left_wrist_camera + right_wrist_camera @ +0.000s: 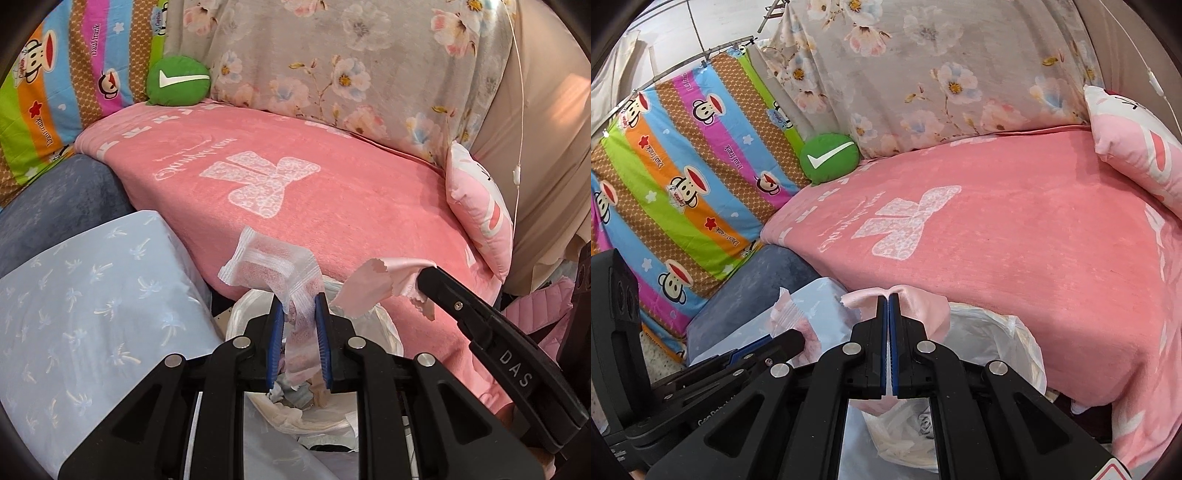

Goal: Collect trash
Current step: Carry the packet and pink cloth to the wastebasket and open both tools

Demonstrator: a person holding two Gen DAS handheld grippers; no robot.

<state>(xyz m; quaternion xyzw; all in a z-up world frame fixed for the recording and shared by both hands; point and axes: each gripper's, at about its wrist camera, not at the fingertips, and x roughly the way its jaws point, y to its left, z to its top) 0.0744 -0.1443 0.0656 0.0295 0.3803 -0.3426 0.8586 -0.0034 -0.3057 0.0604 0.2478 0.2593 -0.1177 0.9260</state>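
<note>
Closest to us, our left gripper (300, 301) pinches a clear crinkled wrapper (266, 266) between its blue pads, its jaws narrow around the plastic, which sticks up and to the left above the fingertips. Beside it, coming in from the right, our right gripper (888, 297) is clamped tight on a torn pink wrapper (923, 302), the jaws pressed flat together with the scrap fanning out on both sides. Both pieces hang over the mouth of a trash bin (384, 332) lined with a white plastic bag (1023, 332), which stands against the front edge of a bed. Inside the bin we see crumpled paper and other wrappers (295, 395), though we cannot tell exactly what each one is. A pale blue cushion (92, 302) with a palm print crowds the bin on its left, touching or nearly touching the rim. Behind lies a pink blanket (332, 206) with a white bow printed on it. Further back rest a round green pillow (179, 81) with a white tick, a striped cartoon quilt (683, 177), a floral sheet (351, 66), and a small pink pillow (480, 210) at the right.
</note>
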